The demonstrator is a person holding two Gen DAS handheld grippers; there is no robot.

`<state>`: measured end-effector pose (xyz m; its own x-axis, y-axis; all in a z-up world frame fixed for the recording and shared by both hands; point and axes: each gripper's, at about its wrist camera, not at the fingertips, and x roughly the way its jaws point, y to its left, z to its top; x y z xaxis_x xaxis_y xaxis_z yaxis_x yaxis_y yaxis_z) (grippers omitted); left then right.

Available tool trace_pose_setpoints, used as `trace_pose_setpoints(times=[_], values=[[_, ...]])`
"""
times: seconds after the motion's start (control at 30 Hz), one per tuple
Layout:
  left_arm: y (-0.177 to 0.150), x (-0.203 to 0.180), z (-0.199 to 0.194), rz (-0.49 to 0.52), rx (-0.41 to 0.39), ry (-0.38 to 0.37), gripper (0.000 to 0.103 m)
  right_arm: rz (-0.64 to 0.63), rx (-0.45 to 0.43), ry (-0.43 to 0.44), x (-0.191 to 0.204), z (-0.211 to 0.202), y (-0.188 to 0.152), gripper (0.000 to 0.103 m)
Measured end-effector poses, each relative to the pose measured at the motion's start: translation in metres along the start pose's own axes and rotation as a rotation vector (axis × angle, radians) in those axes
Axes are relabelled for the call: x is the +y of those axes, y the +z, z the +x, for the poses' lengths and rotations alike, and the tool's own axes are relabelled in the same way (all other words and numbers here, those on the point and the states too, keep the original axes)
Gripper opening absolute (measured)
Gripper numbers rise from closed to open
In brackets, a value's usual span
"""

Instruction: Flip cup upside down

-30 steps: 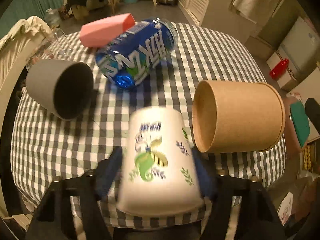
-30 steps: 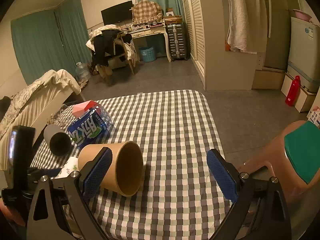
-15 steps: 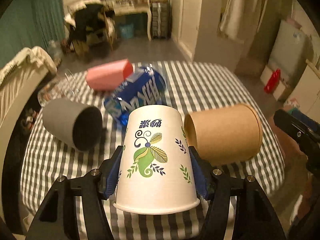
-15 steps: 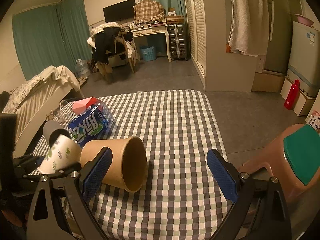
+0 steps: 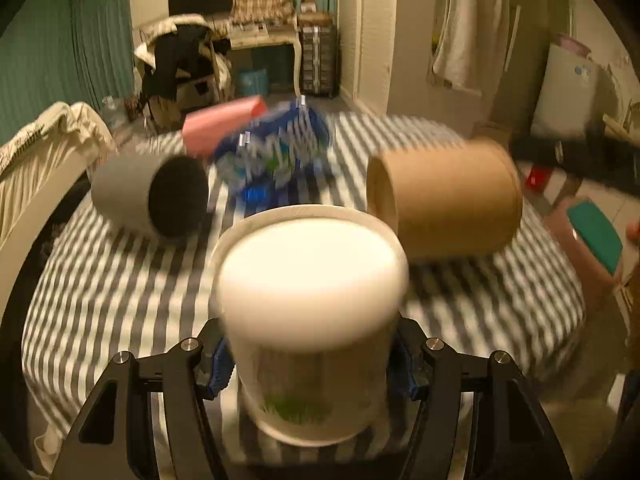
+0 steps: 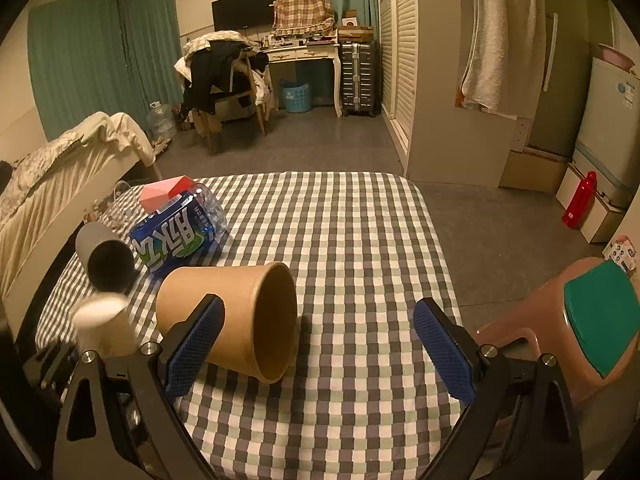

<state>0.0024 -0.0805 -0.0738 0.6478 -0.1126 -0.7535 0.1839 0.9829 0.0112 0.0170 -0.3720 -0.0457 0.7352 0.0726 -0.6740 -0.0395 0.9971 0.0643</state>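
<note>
Left gripper (image 5: 310,364) clamps white paper cup (image 5: 312,312) by its sides, base tilted toward camera, over checked table (image 5: 120,280). Right gripper (image 6: 318,344) gapes wide, holding nothing. Brown cup (image 5: 452,204) lies at 2 o'clock; grey cup (image 5: 148,192) at 10.

dim warm light; left view motion-blurred, fisheye-warped.

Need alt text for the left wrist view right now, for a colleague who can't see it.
The left gripper clamps a white paper cup, flat base facing the camera, above a checkered table. Behind lie a brown cup, grey cup and blue bottle pack; the image is motion-blurred.
</note>
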Motion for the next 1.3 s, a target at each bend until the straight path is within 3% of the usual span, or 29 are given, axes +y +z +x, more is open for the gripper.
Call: trace_pose_setpoints(times=[0.23, 0.53, 0.83, 1.03, 1.1, 1.2, 1.3], values=[[-0.008, 0.009, -0.011, -0.031, -0.023, -0.002, 0.064, -0.023, 0.000, -0.004, 0.007, -0.002, -0.003, 0.096], [0.035, 0.012, 0.005, -0.038, -0.131, 0.003, 0.064, -0.023, 0.008, -0.023, 0.007, 0.003, -0.005, 0.096], [0.037, 0.012, 0.042, -0.032, -0.072, 0.013, 0.064, -0.054, 0.018, -0.025, 0.020, 0.011, -0.004, 0.096], [0.034, 0.014, 0.044, -0.028, -0.074, -0.006, 0.064, -0.070, 0.025, -0.031, 0.026, 0.015, -0.005, 0.096], [0.034, 0.015, 0.043, -0.028, -0.080, -0.011, 0.067, -0.071, 0.024, -0.032, 0.027, 0.015, -0.006, 0.096], [0.031, 0.018, 0.040, -0.036, -0.089, 0.002, 0.088, -0.070, 0.014, -0.023, 0.028, 0.013, -0.006, 0.096], [0.033, 0.022, 0.029, -0.048, -0.124, -0.009, 0.090, -0.069, -0.001, -0.022, 0.027, 0.009, -0.006, 0.096]])
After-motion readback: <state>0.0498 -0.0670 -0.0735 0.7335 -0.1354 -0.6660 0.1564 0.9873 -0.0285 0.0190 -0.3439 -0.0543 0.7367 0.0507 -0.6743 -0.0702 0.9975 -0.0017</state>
